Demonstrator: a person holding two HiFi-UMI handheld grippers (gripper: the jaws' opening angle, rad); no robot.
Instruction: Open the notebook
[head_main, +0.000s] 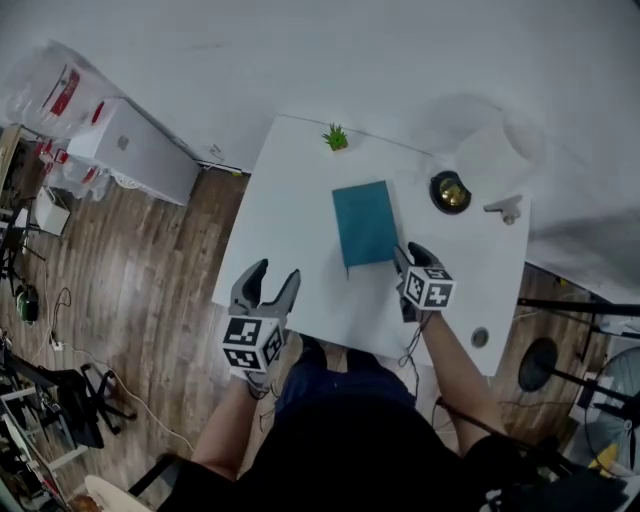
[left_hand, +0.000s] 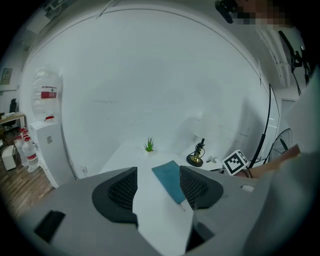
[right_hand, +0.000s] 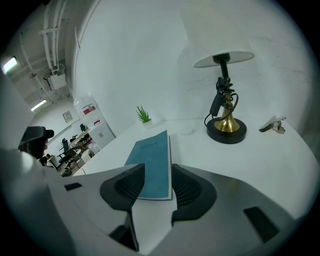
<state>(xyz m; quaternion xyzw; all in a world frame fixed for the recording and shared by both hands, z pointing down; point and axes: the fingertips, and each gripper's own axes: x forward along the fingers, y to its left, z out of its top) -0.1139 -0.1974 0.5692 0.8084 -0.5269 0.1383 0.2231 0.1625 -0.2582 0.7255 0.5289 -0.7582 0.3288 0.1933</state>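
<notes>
notebook (head_main: 364, 224): closed, flat in the middle of the white table (head_main: 290, 200) | right gripper (head_main: 410, 254): jaws apart, empty, at the notebook's near right corner | left gripper (head_main: 276, 272): jaws apart, empty, near left

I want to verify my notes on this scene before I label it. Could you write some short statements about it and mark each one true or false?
1. The notebook lies closed on the table. True.
2. The left gripper is shut on the notebook. False: its jaws stand apart and empty, away from the notebook.
3. The right gripper is open, close to the notebook's near right corner. True.
4. The lamp stands to the notebook's left. False: it stands to its right.
</notes>
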